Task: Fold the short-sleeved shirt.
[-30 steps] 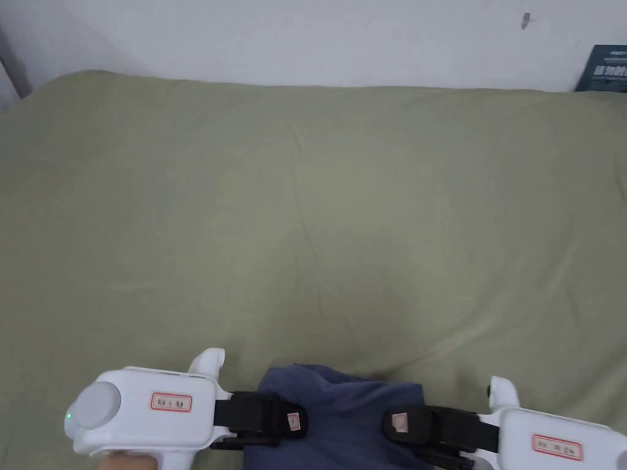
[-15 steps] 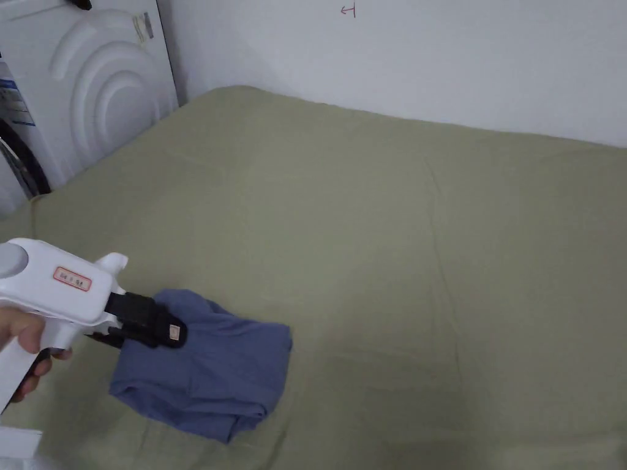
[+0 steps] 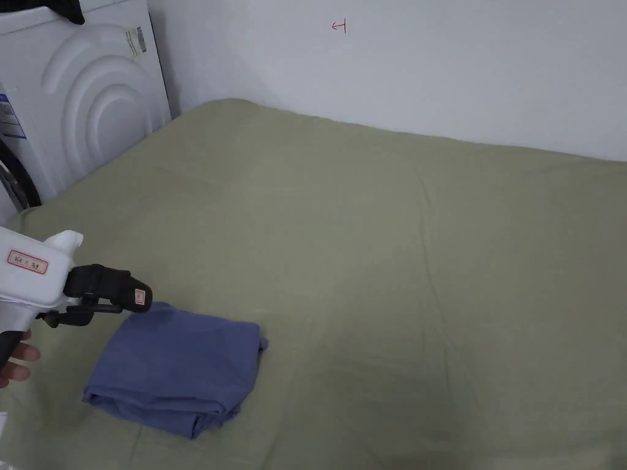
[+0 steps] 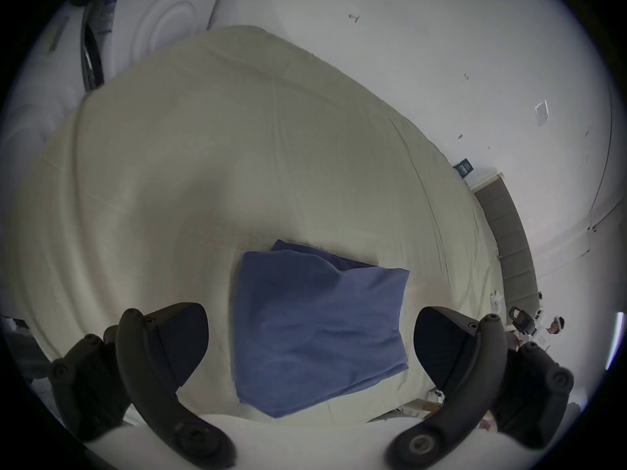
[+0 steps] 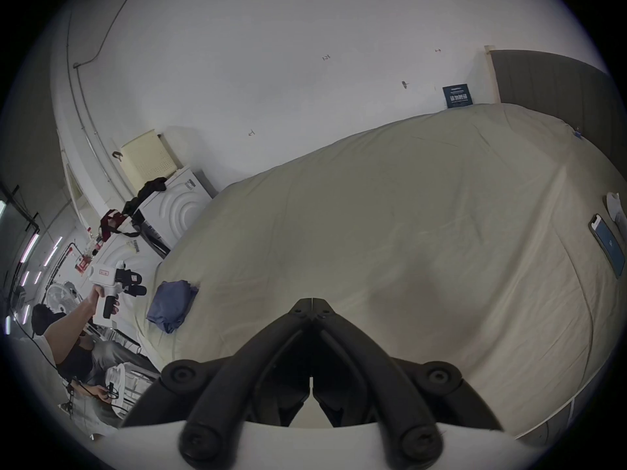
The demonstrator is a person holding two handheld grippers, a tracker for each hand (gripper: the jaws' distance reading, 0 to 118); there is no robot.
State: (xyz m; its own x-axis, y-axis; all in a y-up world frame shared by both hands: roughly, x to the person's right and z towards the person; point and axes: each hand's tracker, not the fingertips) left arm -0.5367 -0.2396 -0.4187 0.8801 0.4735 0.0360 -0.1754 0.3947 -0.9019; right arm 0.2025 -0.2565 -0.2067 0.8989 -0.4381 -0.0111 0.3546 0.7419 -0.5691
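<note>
1. The bed (image 3: 379, 245), under an olive-green sheet, takes up most of the head view; its cover is smooth apart from a few long creases.
2. A white washing machine (image 3: 79, 104) stands in the upper left of the head view, just beside the bed's far left corner, with a dark cloth (image 5: 149, 187) lying on top of it in the right gripper view.
3. The short-sleeved shirt (image 3: 174, 367), blue, lies folded into a compact rectangle on the bed in the lower left of the head view. In the left gripper view the shirt (image 4: 319, 328) sits in the lower centre, flat on the sheet.
4. The left hand-held gripper (image 3: 131, 297) hovers at the left edge of the head view, just beside the shirt's upper left corner and clear of it. In its own view its jaws are spread wide, with the shirt seen between them farther off, and they pinch nothing.
5. The right hand-held gripper (image 5: 311, 302) sits in the lower centre of its own view, jaws pressed together at the tips over bare sheet, well apart from the shirt.
6. A phone (image 5: 609, 245) lies on the bed at the right edge of the right gripper view.
</note>
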